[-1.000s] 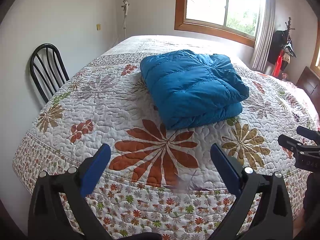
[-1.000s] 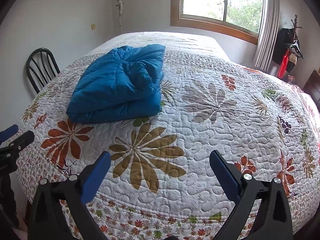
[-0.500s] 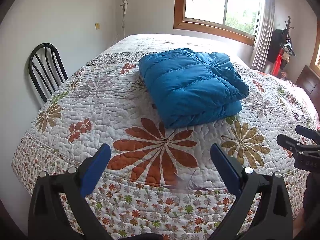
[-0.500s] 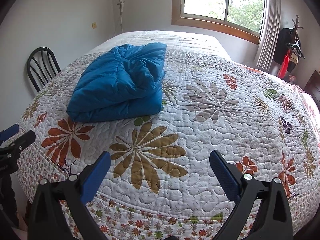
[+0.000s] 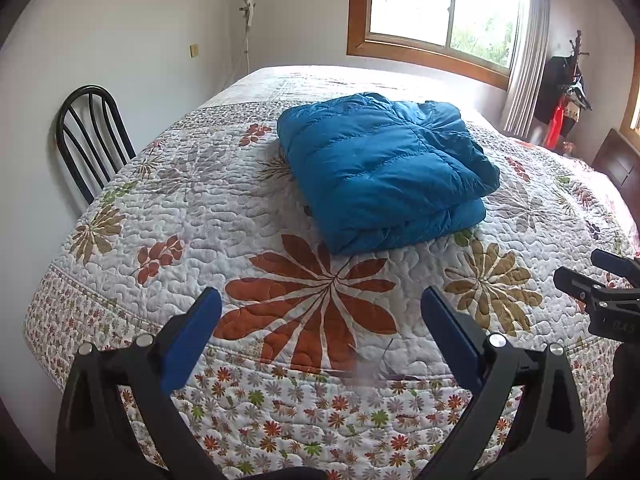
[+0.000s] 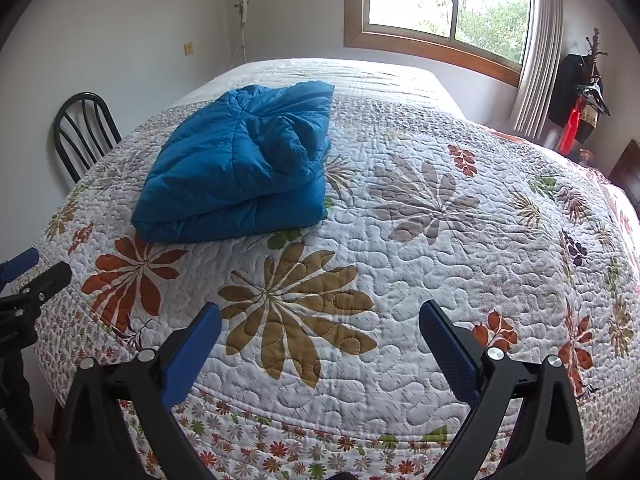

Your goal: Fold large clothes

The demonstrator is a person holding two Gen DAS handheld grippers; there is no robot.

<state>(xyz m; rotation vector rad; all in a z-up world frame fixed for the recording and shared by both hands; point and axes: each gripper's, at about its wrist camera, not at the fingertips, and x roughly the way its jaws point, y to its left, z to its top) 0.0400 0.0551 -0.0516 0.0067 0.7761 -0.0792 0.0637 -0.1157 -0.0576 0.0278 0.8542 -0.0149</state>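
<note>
Folded blue jacket [image 5: 384, 172] lying on bed [image 5: 208, 216], at 12 o'clock from left tool [image 5: 320, 312]. Left tool and right tool [image 6: 320, 316] both spread, holding nothing.

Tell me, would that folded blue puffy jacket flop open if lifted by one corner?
Probably. The blue jacket looks soft and quilted, so it should sag. Its loosely stacked layers would likely unfold. Puffy filling suggests it is light for its bulk.

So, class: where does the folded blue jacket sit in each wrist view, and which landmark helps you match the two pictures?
Left wrist: blue jacket upper centre, on the quilt.
Right wrist: blue jacket upper left, on the quilt.
Shared landmark: black chair at the left edge.
</note>
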